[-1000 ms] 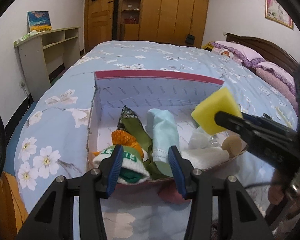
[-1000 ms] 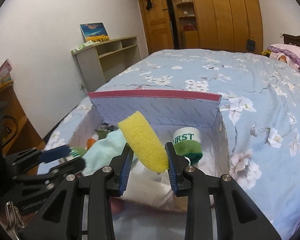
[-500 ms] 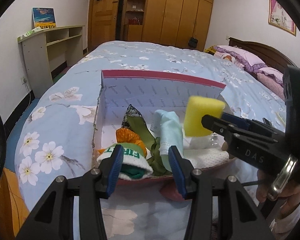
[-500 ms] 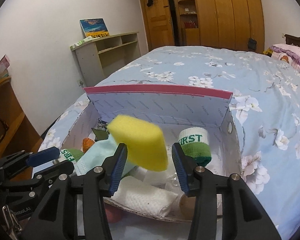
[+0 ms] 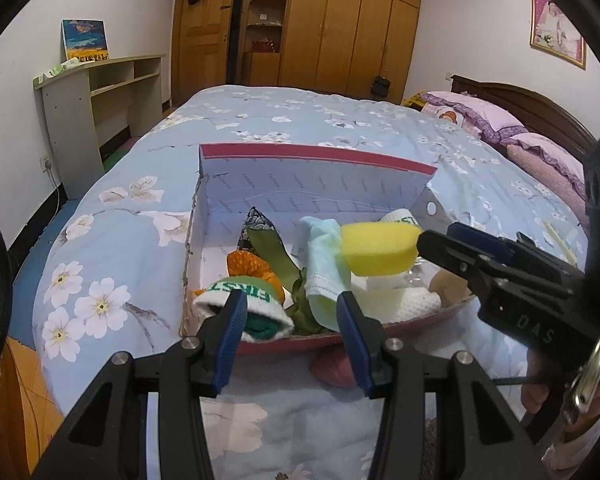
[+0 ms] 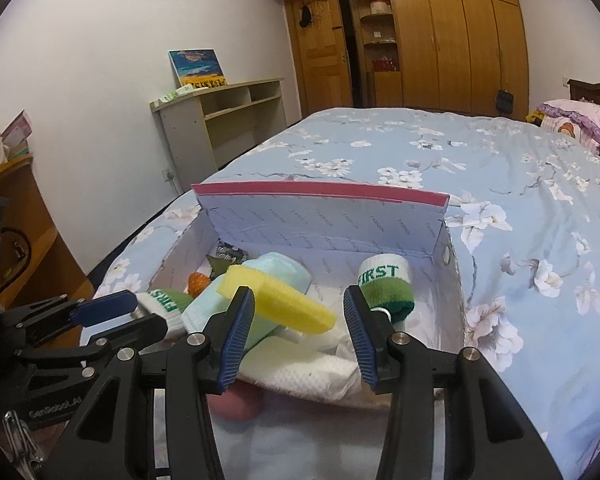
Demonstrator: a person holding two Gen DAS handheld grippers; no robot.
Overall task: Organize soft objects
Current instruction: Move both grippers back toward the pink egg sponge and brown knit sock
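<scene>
The left gripper [image 5: 288,318] hangs with jaws apart and empty at the near edge of the cardboard box [image 5: 316,162] on the bed [image 5: 300,120]. The right gripper [image 6: 300,320], jaws just spread, no longer clasps the yellow sponge [image 6: 276,304], which lies on the pale blue cloth [image 6: 278,270] inside the box.

Yellow sponge [image 6: 276,300], pale mint cloth [image 6: 278,270], green-and-white sock [image 6: 384,286], red-rimmed white box [image 6: 324,200], blue bedspread [image 6: 480,168] with white blossoms.
</scene>
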